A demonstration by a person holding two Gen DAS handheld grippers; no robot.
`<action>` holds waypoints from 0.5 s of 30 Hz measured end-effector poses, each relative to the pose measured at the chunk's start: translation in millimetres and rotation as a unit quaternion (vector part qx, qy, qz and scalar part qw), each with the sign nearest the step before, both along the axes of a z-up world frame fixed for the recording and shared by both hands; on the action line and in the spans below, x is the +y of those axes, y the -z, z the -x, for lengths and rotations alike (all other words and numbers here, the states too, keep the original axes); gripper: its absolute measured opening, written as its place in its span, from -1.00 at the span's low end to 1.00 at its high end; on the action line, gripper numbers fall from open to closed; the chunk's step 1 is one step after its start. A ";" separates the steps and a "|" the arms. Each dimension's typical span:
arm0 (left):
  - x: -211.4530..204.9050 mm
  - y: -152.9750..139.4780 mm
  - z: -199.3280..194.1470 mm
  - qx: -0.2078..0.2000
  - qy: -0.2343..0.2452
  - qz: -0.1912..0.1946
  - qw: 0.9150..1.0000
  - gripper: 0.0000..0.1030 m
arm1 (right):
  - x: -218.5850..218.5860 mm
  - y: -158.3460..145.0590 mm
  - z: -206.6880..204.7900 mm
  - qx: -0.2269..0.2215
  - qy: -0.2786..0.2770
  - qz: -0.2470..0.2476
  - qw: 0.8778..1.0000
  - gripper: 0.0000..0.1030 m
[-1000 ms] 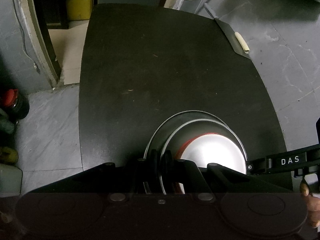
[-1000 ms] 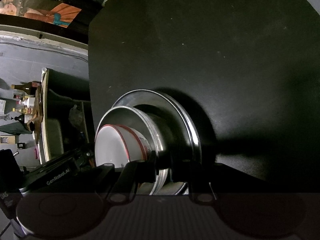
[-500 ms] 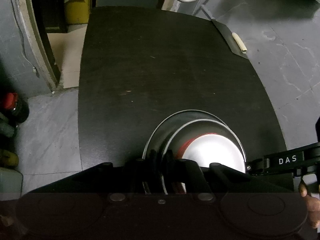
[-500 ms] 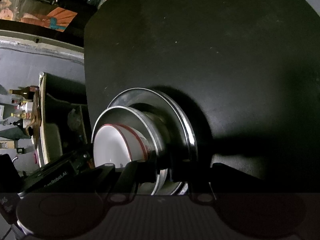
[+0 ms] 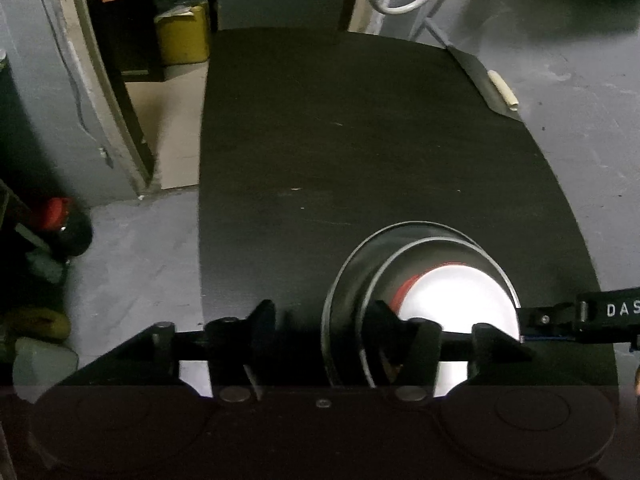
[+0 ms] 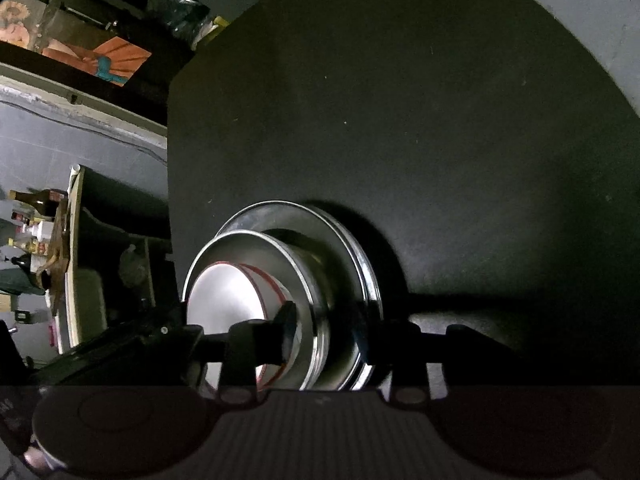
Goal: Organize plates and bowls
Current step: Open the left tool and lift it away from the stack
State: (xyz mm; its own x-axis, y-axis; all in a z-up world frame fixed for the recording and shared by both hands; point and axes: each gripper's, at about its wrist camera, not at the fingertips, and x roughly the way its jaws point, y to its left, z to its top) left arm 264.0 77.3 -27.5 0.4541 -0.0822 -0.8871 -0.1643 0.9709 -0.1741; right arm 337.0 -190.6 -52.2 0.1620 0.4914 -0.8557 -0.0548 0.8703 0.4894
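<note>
A stack of dishes sits near the front edge of the black tabletop (image 5: pixel 360 140). At the bottom is a shiny metal plate (image 6: pixel 352 240). On the plate stands a metal bowl (image 6: pixel 296 264). Inside that bowl is a white bowl (image 6: pixel 228 300) with a thin red line around its rim. The left tongs (image 5: pixel 324 324) have just been opening, and now their two black fingers stand wide apart. One finger is out over the bare tabletop to the left of the stack. The other finger is over the inside of the bowls. The left edge of the plate and the metal bowl lies between them, but the fingers do not press on it. The right tongs (image 6: pixel 332 324) have just been opening too. One of their fingers is inside the white bowl, and the other is outside, by the rim of the plate. The right side of the stack is between them, and there is a gap, so they do not pinch it. Around the tabletop is a grey floor (image 5: pixel 132 260). A yellow box (image 5: pixel 184 40) stands far off by a doorway.
</note>
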 end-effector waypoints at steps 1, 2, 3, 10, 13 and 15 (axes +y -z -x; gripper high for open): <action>0.3 -1.4 0.2 -0.001 -0.001 -0.002 1.000 0.20 | 1.7 -1.3 2.4 -0.006 0.001 0.003 1.000 -0.25; 1.2 -2.8 1.8 -0.002 -0.003 -0.005 1.000 0.31 | 3.0 -2.7 4.4 -0.012 0.002 0.008 1.000 -0.15; 1.7 -4.3 3.2 -0.003 -0.005 -0.011 1.000 0.37 | 2.9 -4.9 8.5 -0.020 0.004 0.021 1.000 0.09; 6.5 -13.9 15.6 -0.014 -0.015 -0.036 0.999 0.62 | 7.6 -18.9 34.4 -0.089 0.029 0.082 0.992 0.39; 8.4 -17.8 22.4 -0.018 -0.014 -0.043 0.999 0.65 | 13.8 -21.0 52.6 -0.113 0.043 0.101 0.988 0.56; 9.5 -20.7 26.9 -0.021 -0.014 -0.050 0.998 0.79 | 16.2 -21.3 64.0 -0.127 0.050 0.111 0.984 0.69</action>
State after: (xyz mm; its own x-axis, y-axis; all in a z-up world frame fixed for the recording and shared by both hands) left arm 237.1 86.8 -6.8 0.4920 0.0190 -0.8704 -0.1858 0.9790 -0.0837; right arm 273.1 -174.4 -30.9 0.4233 0.2684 -0.8653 -0.0595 0.9613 0.2690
